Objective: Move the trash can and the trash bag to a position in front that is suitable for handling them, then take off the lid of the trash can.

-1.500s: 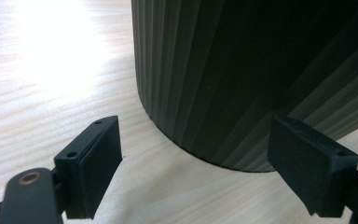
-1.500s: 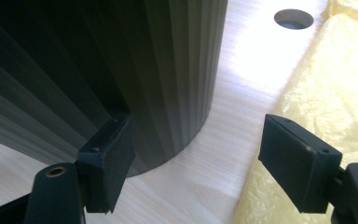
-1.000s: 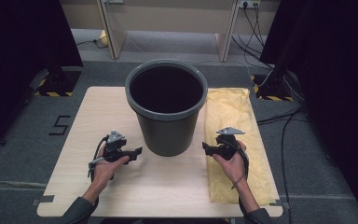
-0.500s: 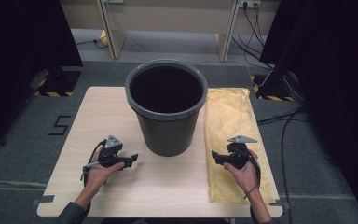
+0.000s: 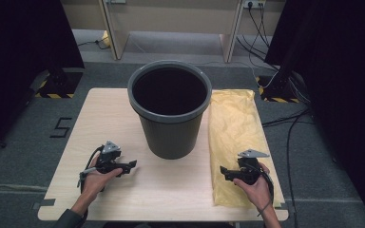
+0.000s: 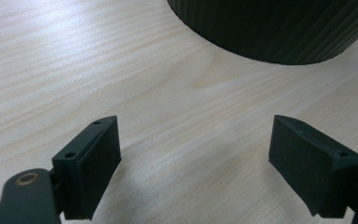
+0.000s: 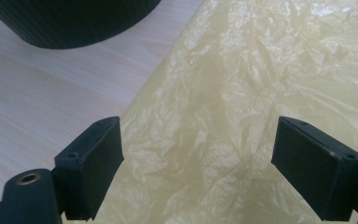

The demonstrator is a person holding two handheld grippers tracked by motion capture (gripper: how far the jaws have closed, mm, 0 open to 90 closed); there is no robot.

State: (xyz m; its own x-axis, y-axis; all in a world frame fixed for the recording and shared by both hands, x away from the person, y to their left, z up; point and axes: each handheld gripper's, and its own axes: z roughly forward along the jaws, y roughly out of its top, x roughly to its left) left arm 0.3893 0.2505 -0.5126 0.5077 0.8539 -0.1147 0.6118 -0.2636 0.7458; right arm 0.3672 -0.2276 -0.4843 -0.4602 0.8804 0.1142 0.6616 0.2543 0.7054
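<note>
**Both grippers open over table; right one above yellow bag**

Dark grey bin (image 5: 169,111) upright at centre of wooden table (image 5: 104,109), mouth open upward. Yellow plastic bag (image 5: 233,128) flat on table in right half of high view, long edge just beside bin, reaching from upper middle down to near edge at lower right.

Right gripper (image 5: 224,171) at lower right of high view, held in hand (image 5: 255,187), over near end of bag, tips pointing toward frame centre. Jaws just been opening; now spread wide, nothing between them. In right gripper view: crinkled bag (image 7: 242,93) under and beyond jaws, bare wood at left, ribbed base of bin (image 7: 74,21) in upper left corner.

Left gripper (image 5: 132,164) at lower left of high view, held in hand (image 5: 95,178), over bare wood, near bin. Jaws released, wide apart, empty. In left gripper view: wood grain below, bin wall (image 6: 279,28) across upper right.
</note>
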